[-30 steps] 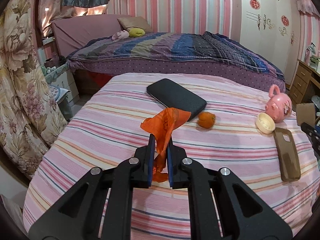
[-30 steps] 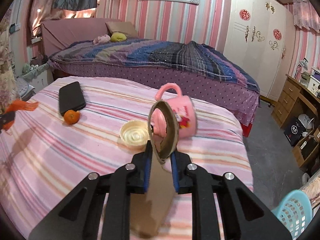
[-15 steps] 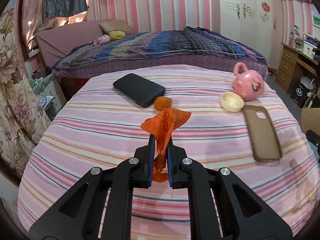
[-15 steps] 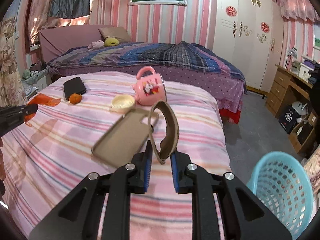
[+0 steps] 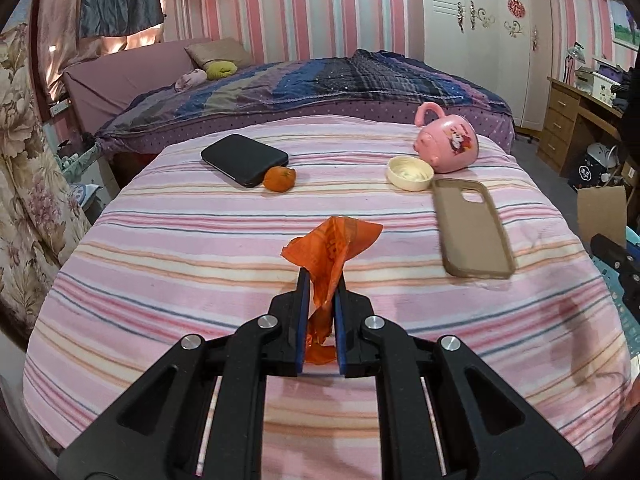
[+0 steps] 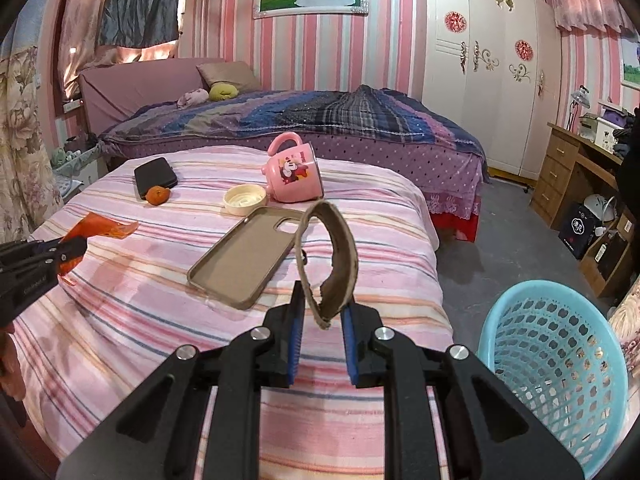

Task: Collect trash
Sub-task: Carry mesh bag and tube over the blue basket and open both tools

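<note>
My left gripper [image 5: 319,284] is shut on a crumpled orange wrapper [image 5: 332,244] and holds it above the striped pink table [image 5: 160,248]. It also shows at the left of the right wrist view [image 6: 64,256] with the wrapper [image 6: 100,226]. My right gripper [image 6: 320,304] is shut on a torn brown cardboard ring [image 6: 332,256] above the table's right side. A light blue plastic basket [image 6: 556,364] stands on the floor to the right of the table, below and right of my right gripper.
On the table lie a brown phone case [image 5: 470,228], a cream lid [image 5: 410,172], a tipped pink mug [image 5: 450,144], a small orange [image 5: 280,178] and a black phone [image 5: 244,158]. A bed [image 6: 320,120] is behind. A wooden desk [image 6: 580,172] is at right.
Both grippers have pulled back from the table and swung right with their loads. The blue basket has come into the right wrist view.
</note>
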The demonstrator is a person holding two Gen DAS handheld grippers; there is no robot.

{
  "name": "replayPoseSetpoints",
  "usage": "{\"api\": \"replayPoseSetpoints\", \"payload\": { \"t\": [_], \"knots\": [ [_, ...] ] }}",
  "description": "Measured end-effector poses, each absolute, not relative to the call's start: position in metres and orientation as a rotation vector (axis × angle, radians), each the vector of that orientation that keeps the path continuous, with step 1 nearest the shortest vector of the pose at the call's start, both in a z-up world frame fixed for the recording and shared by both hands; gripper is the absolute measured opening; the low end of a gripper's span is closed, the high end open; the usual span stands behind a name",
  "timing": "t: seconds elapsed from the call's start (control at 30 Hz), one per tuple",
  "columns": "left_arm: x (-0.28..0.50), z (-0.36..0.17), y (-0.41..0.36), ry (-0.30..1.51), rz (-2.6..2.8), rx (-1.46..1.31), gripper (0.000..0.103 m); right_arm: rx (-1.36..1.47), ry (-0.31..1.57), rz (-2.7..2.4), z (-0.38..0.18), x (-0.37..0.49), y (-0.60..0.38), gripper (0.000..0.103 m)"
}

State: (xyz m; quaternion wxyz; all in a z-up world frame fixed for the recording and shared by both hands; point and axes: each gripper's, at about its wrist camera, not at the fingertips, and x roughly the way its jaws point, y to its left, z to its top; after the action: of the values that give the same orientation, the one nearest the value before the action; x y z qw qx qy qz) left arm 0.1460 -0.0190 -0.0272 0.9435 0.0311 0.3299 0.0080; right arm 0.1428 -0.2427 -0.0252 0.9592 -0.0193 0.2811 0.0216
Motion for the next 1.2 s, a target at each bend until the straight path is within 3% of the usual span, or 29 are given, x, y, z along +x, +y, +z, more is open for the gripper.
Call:
{"api": "replayPoseSetpoints", "payload": {
  "t": [0.67,1.2],
  "knots": [
    [0.140,-0.034,-0.065,0.665,-0.045,0.112,0.010,0.002,0.533,-0.050,-0.018,0.114,-0.308,0.018],
    [0.114,-0.020,-0.192,0.555,-0.298,0.152,0.010,0.112,0.559,-0.339,-0.030,0.077,-0.456,0.018]
  ]
}}
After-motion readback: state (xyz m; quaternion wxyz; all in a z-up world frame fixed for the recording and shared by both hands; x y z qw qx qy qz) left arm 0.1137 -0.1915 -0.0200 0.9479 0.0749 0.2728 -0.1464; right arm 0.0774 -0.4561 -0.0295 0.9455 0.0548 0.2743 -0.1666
